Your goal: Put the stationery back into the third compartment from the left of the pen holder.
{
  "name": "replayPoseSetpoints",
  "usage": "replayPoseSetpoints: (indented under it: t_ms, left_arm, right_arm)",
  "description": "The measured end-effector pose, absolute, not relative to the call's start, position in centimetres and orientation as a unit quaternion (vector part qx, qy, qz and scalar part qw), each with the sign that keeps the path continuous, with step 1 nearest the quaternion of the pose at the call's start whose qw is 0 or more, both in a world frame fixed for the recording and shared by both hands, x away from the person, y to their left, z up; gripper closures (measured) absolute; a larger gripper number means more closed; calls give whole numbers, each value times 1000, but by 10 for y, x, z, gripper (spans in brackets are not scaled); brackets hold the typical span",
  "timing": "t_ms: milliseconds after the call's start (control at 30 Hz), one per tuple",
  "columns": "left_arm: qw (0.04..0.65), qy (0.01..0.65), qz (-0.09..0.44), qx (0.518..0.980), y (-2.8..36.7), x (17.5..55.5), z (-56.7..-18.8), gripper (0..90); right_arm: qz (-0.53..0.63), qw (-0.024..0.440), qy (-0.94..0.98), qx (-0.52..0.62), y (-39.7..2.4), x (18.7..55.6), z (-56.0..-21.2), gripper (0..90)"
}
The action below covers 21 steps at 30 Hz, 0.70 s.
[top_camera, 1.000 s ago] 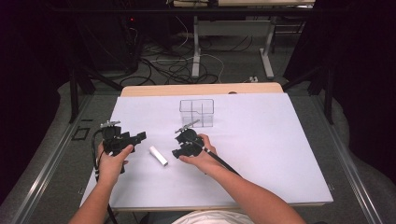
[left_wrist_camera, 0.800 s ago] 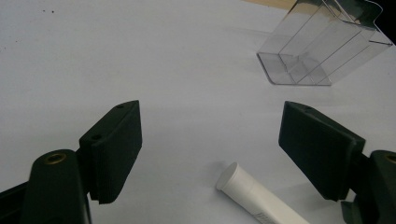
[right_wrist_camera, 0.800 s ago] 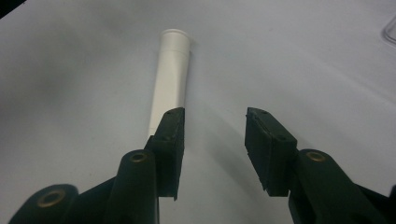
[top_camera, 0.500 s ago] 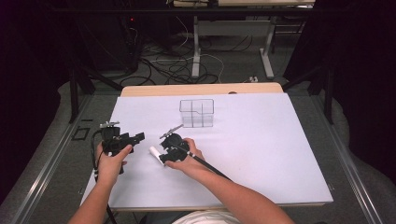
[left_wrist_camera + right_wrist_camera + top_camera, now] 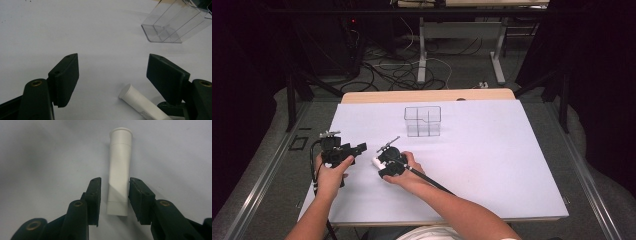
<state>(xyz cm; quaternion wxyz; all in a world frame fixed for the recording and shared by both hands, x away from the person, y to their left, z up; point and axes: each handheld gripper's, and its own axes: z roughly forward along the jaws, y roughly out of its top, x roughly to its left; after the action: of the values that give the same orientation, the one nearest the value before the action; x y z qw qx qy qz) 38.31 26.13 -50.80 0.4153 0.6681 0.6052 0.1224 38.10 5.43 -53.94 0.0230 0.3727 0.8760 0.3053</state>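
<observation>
A white tube (image 5: 376, 161) lies on the white sheet (image 5: 492, 165) at the front left. My right gripper (image 5: 381, 165) reaches over its rear end. In the right gripper view the tube (image 5: 120, 170) lies lengthwise between the jaws of the right gripper (image 5: 115, 192), cap end pointing away. The jaws have just been closing: one pad is at the tube's side, and a thin gap shows at the other. My left gripper (image 5: 361, 148) hovers just left of the tube, and its jaws have just closed a little. In its own view the left gripper (image 5: 112, 77) is open and holds nothing, with the tube's cap (image 5: 140, 102) beyond.
A clear plastic box with compartments (image 5: 422, 121) stands upright at the back middle of the sheet, and the same clear box (image 5: 172, 25) is at the upper right of the left gripper view. The wooden table edge (image 5: 427, 95) runs behind it. Cables lie on the floor beyond.
My right gripper has moved left and slightly down onto the white tube, and its jaws have narrowed around it. The left hand has stayed in place.
</observation>
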Motion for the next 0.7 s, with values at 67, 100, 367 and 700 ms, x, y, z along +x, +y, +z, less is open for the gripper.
replayPoseSetpoints:
  t_ms: [67,100,367,700]
  left_arm:
    - [416,606,124,667,261,383,-508,267]
    - [416,605,124,667,261,383,-508,268]
    - [413,606,122,669,260,383,-510,279]
    - [415,604,119,670,257,384,-512,282]
  right_arm:
    - [302,9,871,387,55,381,-539,627]
    - [302,8,872,385,55,381,-540,628]
    - [289,7,875,389,56,383,-543,642]
    - [287,-5,871,398,52,390,-543,697]
